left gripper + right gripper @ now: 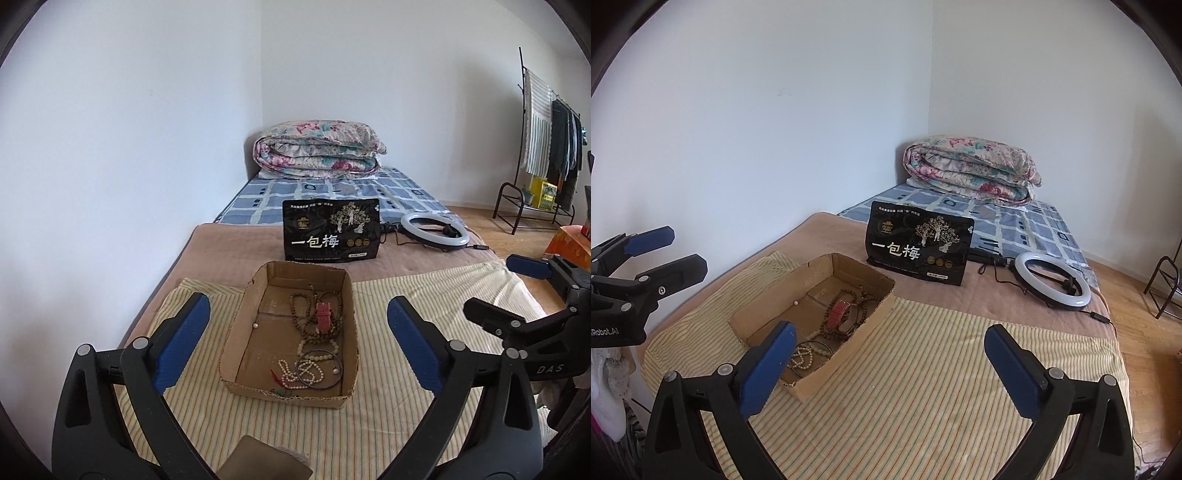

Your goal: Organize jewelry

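Striped cloth (pixel 406 424) on the bed, cardboard box (pixel 236 332) on it with the jewelry (pixel 317 332) inside. Left gripper (pixel 295 343) faces straight down the box's long axis, jaws wide apart, empty. Right gripper (pixel 890 365) also gaping, with the box off to its left, so left's nearer I'd say.

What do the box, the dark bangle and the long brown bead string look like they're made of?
The box looks like plain brown corrugated cardboard, matte, with ragged cut edges. The dark bangle is a thin dark ring, possibly metal; its finish is too small to judge. The long brown bead string looks like dull wooden or seed beads, brown and without gloss, though that is a guess.
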Motion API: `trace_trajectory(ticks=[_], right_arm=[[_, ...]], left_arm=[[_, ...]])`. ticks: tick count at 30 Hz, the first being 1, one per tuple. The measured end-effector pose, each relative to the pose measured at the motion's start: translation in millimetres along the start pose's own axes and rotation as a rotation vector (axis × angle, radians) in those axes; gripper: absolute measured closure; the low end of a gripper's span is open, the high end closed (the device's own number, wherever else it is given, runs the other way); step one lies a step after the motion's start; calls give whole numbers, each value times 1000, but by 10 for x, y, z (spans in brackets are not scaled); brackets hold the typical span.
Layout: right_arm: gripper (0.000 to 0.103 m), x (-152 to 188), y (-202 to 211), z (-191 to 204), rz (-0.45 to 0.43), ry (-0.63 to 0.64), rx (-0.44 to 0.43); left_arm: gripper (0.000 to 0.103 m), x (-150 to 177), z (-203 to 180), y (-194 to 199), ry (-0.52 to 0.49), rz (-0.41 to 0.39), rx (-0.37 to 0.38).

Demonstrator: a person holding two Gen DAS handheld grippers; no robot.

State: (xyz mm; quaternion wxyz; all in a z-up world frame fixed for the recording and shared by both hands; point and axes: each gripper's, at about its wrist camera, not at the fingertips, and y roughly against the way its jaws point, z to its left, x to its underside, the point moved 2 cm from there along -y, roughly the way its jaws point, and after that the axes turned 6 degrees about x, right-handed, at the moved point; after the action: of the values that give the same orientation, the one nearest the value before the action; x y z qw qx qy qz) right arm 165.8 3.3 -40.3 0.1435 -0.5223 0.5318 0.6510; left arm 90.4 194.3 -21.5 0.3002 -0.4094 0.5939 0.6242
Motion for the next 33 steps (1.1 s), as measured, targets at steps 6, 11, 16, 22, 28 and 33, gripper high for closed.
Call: trace_trajectory(ticks=[6,11,16,22,28,33], right_arm=[[0,16,-6,-26,6,-2,4],[0,24,-2,-12,6,1,8],[0,23,-6,-11,6,0,10],[0,22,-7,-14,6,0,8],[0,28,-10,-7,9,2,10],[0,39,-10,3,8,-2,7]], left_arm=[[4,21,28,-13,7,11,-17],[4,28,42,-24,11,13,-23],[4,33,55,-34,10,15,-28],[4,50,65,-58,10,20,-31],[4,59,65,-70,10,23,-30],[0,57,63,-65,10,17,-32]])
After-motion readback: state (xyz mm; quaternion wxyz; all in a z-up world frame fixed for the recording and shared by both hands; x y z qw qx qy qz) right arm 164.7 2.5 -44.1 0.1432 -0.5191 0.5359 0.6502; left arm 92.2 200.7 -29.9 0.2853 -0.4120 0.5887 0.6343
